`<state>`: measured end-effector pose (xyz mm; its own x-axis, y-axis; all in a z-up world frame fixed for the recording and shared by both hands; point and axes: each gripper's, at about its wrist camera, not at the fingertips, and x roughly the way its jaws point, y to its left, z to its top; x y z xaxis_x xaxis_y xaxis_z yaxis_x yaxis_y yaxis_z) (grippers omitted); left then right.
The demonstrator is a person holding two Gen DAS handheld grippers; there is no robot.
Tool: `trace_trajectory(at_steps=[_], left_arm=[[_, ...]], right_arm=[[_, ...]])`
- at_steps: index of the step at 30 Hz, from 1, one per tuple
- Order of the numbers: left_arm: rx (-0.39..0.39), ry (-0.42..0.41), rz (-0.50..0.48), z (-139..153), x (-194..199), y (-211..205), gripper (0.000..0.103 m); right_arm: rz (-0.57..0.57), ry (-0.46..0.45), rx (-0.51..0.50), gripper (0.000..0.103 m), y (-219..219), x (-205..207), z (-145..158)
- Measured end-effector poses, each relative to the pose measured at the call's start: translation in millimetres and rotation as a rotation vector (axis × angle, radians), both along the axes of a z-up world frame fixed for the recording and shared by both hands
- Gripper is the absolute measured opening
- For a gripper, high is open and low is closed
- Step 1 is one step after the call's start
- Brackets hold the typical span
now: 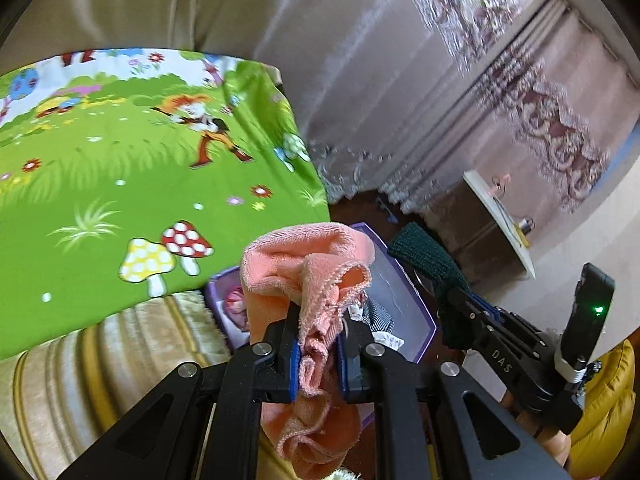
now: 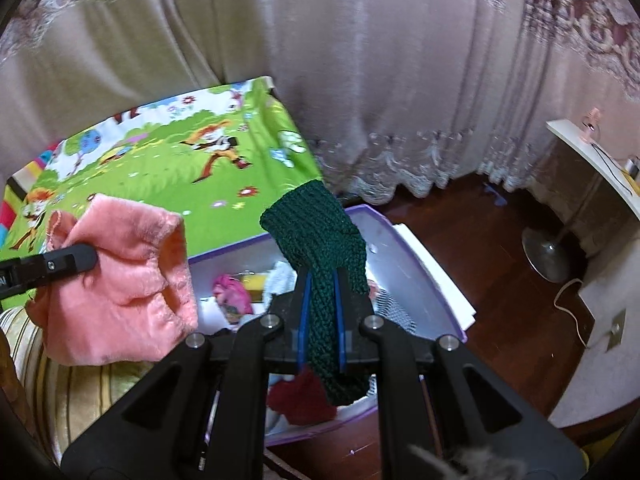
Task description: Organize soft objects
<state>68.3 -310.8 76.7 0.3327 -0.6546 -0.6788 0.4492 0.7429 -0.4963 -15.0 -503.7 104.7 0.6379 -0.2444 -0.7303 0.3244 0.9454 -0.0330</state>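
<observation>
Left wrist view: fisheye mounted just behind the left gripper (image 1: 320,344), facing forward and downward along its fingers; the pink cloth (image 1: 308,272) sits close to the lens. Farther off lie the purple-rimmed box (image 1: 420,304), the green cartoon-print sheet (image 1: 120,168) and the curtains (image 1: 360,80). The right gripper (image 1: 452,292) enters from the right.

Right wrist view: same mounting behind the right gripper (image 2: 322,312), angled down over the box (image 2: 420,264), the green knit piece (image 2: 324,248) close up. The left gripper (image 2: 80,258) enters from the left.

Shared: box, sheet (image 2: 168,160), curtains (image 2: 400,80), both held fabrics.
</observation>
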Motion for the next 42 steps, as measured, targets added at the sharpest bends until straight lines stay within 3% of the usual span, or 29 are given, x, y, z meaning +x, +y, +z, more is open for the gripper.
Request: trace_trajectory(at_steps=[2,6,9,10,12,14,17,22,28,34,42], left_arm=[[0.009,0.013,-0.024,-4.5,2.2,-12.8,0.015],[0.030,0.041,-0.039,-12.4,7.4,-28.2,0.027],[0.042,0.061,-0.042,-19.6,8.9,-31.3,0.050],[0.044,0.068,-0.039,-22.1,9.4,-30.5,0.059],[0.050,0.081,-0.033,-24.5,9.8,-28.5,0.064],[0.055,0.104,-0.037,-27.0,6.3,-23.3,0.064],[0.041,0.146,-0.041,-32.3,-8.0,-8.7,0.069],[0.026,0.219,-0.026,-46.4,-30.8,10.5,0.080],[0.112,0.167,-0.064,-49.2,-44.7,-1.1,0.083],[0.162,0.111,-0.100,-51.6,-51.4,-15.1,0.096],[0.146,0.125,-0.103,-52.6,-48.4,-15.4,0.098]], right_arm=[[-0.025,-0.001,-0.001,0.014,-6.9,-2.3,0.0],[-0.065,0.006,-0.009,0.015,-16.7,-4.3,-2.1],[-0.085,0.012,-0.003,0.020,-20.7,-6.1,-4.3],[-0.088,0.014,-0.002,0.023,-21.3,-6.0,-5.2],[-0.091,0.017,0.002,0.036,-20.2,-6.1,-6.0],[-0.097,0.013,-0.007,0.060,-17.6,-7.1,-4.8],[-0.102,0.011,-0.028,0.072,-12.3,-11.9,-2.3],[-0.121,0.043,-0.011,0.074,-6.2,-24.2,-7.7],[-0.127,0.074,0.004,0.075,-1.2,-41.4,-17.5],[-0.135,0.077,0.006,0.075,-2.9,-41.1,-19.9],[-0.134,0.085,0.007,0.075,-1.4,-38.3,-23.1]])
